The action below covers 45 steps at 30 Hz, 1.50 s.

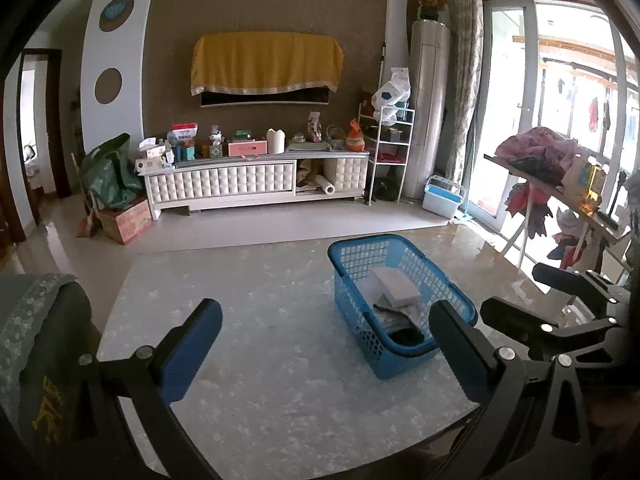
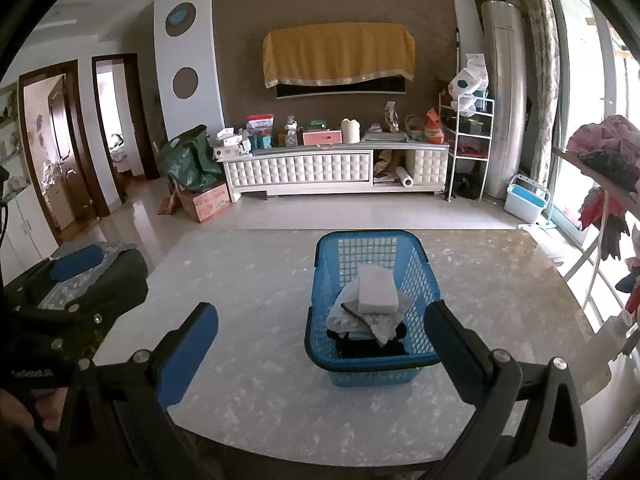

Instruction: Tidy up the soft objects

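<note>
**Both grippers spread and empty, basket stacked with soft goods**

Here's the blue basket [image 2: 372,360] sitting centre frame on the pale marbled surface [image 2: 260,280] in the right wrist view, and right of centre in the left wrist view. Inside it, a white sponge block [image 2: 377,290] rides on top of folded pale cloths [image 2: 352,320], with something dark [image 2: 370,348] at the bottom, near end.

The right gripper [image 2: 320,344] hangs with its blue-padded fingers wide apart, pinching nothing, just short of the basket's near rim. The left gripper [image 1: 326,340] is likewise spread and empty, the basket off toward its right finger.

Handling call: that sponge looks light and squashy, so it should compress under a pinch; taking it across the short sides would probably hold best. The cloths look limp and likely to unfold and drag; a pinch on a folded edge seems wiser than a loose corner.
</note>
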Tool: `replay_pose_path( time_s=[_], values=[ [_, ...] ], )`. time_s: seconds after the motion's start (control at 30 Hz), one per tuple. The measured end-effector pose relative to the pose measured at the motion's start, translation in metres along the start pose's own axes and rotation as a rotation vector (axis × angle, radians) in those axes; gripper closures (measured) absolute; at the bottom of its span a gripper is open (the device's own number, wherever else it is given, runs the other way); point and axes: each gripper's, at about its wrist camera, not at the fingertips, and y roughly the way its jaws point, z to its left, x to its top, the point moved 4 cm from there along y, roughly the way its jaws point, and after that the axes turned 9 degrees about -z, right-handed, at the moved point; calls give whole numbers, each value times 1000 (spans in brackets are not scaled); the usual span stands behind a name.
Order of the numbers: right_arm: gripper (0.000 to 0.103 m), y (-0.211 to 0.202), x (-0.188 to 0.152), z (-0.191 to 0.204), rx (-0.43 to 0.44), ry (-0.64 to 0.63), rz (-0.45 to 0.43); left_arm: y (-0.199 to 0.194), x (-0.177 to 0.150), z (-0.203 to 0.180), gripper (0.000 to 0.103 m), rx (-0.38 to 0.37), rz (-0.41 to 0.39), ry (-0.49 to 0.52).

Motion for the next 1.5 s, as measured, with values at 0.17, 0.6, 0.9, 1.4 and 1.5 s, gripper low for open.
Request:
replay_pose_path(
  time_s=[0.17, 0.6, 0.9, 1.4, 1.5],
  values=[
    [0, 1, -2, -1, 1, 4, 1, 2, -1, -1, 0, -5, 8, 13],
    [0, 1, -5, 0, 1, 6, 6, -5, -2, -6, 0, -26, -2, 9],
    [0, 0, -7, 2, 9, 14, 8, -9, -2, -8, 0, -22, -11, 9],
    [0, -4, -9, 3, 10, 16, 14, -12, -1, -9, 0, -9, -16, 15],
    [0, -4, -9, 3, 12, 17, 13, -12, -1, -10, 0, -9, -17, 14]
  ],
)
